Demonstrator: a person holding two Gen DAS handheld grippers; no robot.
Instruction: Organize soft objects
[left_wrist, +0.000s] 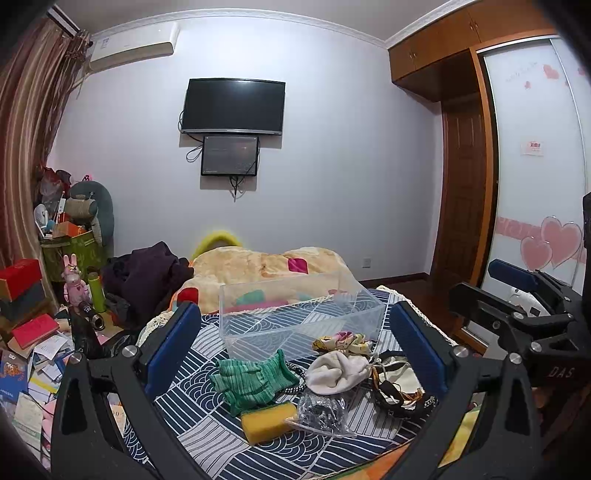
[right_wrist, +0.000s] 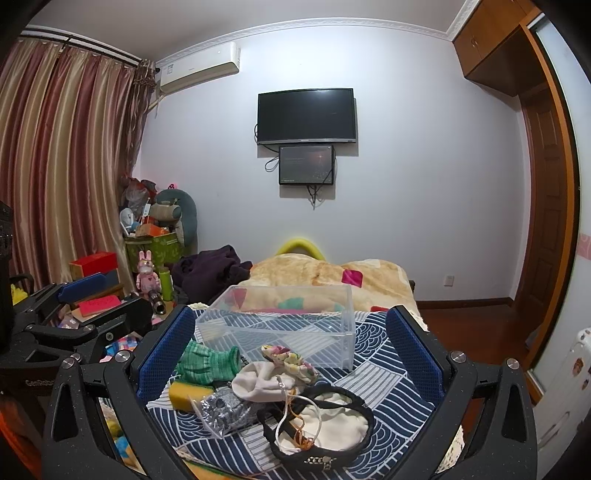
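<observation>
A pile of soft things lies on the blue-and-white patterned cloth (left_wrist: 207, 435) before a clear plastic box (left_wrist: 299, 317), which is empty. The pile holds green knit gloves (left_wrist: 251, 380), a yellow sponge (left_wrist: 267, 421), a white sock (left_wrist: 338, 371), a floral scrunchie (left_wrist: 341, 341), a clear bag (left_wrist: 323, 410) and a cream pouch with a black strap (right_wrist: 325, 424). My left gripper (left_wrist: 293, 343) is open and empty, above the pile. My right gripper (right_wrist: 291, 350) is open and empty too, with the box (right_wrist: 280, 325) ahead. Each gripper shows at the other view's edge.
A beige blanket (left_wrist: 258, 266) and dark clothes (left_wrist: 147, 277) lie on the bed behind the box. Books, boxes and a pink rabbit toy (left_wrist: 74, 280) clutter the left side. A wardrobe (left_wrist: 535, 166) stands right, with wooden floor (right_wrist: 472, 332) below.
</observation>
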